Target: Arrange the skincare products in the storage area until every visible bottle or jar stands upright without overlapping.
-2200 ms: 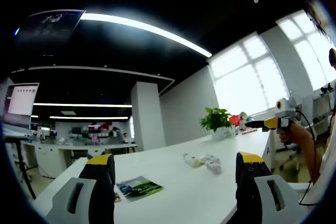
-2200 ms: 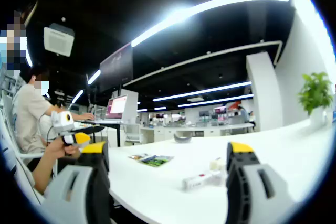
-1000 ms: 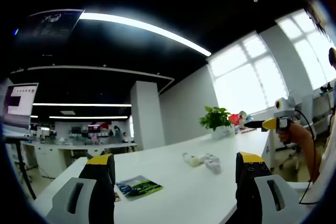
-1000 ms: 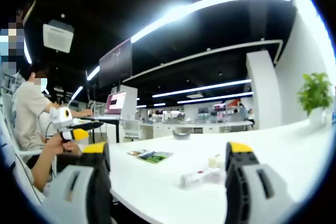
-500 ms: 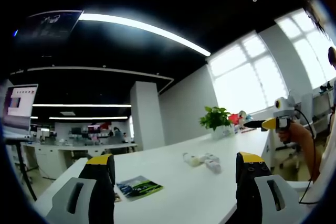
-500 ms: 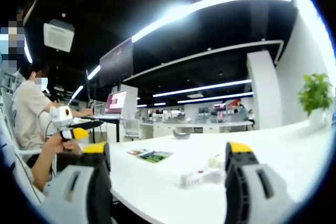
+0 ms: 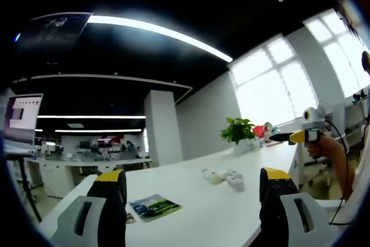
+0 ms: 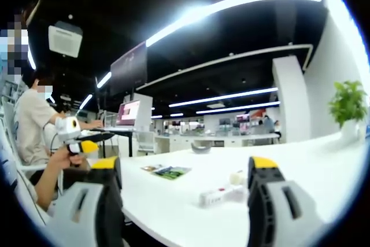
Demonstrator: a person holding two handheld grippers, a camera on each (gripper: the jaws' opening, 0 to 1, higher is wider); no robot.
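Note:
Several small white skincare containers [image 7: 224,177] lie in a cluster on the white table [image 7: 191,212], beyond my left gripper [image 7: 193,201], which is open with nothing between its jaws. In the right gripper view a white tube [image 8: 217,196] lies on its side with a small jar [image 8: 236,178] behind it, in front of my right gripper [image 8: 185,192], open and empty too. The right gripper [image 7: 296,136] shows at the right of the left gripper view, held in a hand. The left gripper [image 8: 81,143] shows at the left of the right gripper view, also in a hand.
A colourful brochure [image 7: 154,206] lies on the table left of the containers; it appears again as the brochure [image 8: 163,171] in the right gripper view. A potted plant [image 7: 238,133] stands at the far table end. A seated person [image 8: 32,125] works at a desk with a laptop [image 8: 130,115].

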